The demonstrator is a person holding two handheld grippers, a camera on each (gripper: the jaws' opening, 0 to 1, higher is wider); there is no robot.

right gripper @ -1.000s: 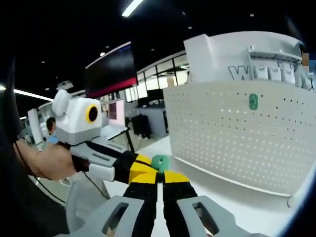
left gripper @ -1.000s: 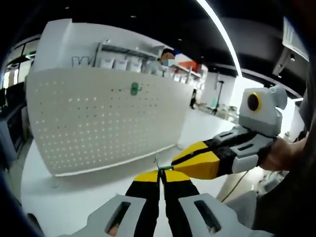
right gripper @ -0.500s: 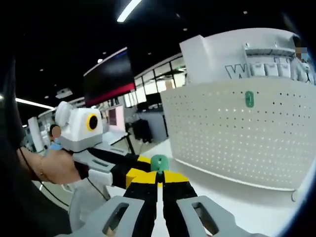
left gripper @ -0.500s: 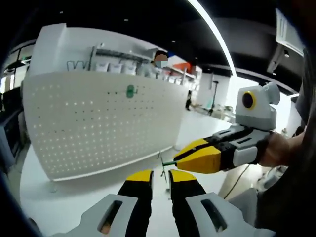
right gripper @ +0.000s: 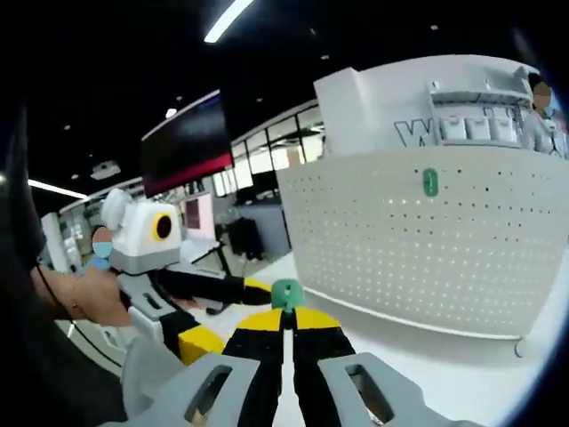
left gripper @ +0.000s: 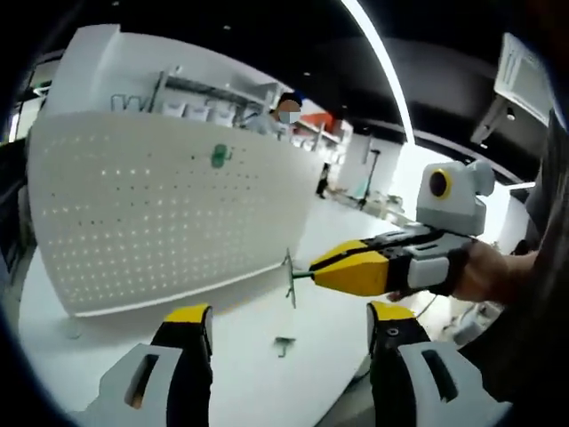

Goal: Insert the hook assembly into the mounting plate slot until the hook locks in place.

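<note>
Left tongs [left gripper: 289, 334] stand wide apart in the left gripper view, gripping nothing; just ahead of them the right tongs [left gripper: 313, 269] reach in from the right, pinched on a thin metal hook assembly [left gripper: 291, 278] held above the white tabletop [left gripper: 249, 374]. Beyond stands the white perforated mounting plate [left gripper: 151, 213] with a green hook [left gripper: 218, 157] already on it. In the right gripper view, the right tongs [right gripper: 286, 313] are clamped narrow on the hook assembly's green end [right gripper: 286, 293]; the open left tongs [right gripper: 227, 311] sit beside them to the left, the mounting plate [right gripper: 436, 249] ahead to the right.
</note>
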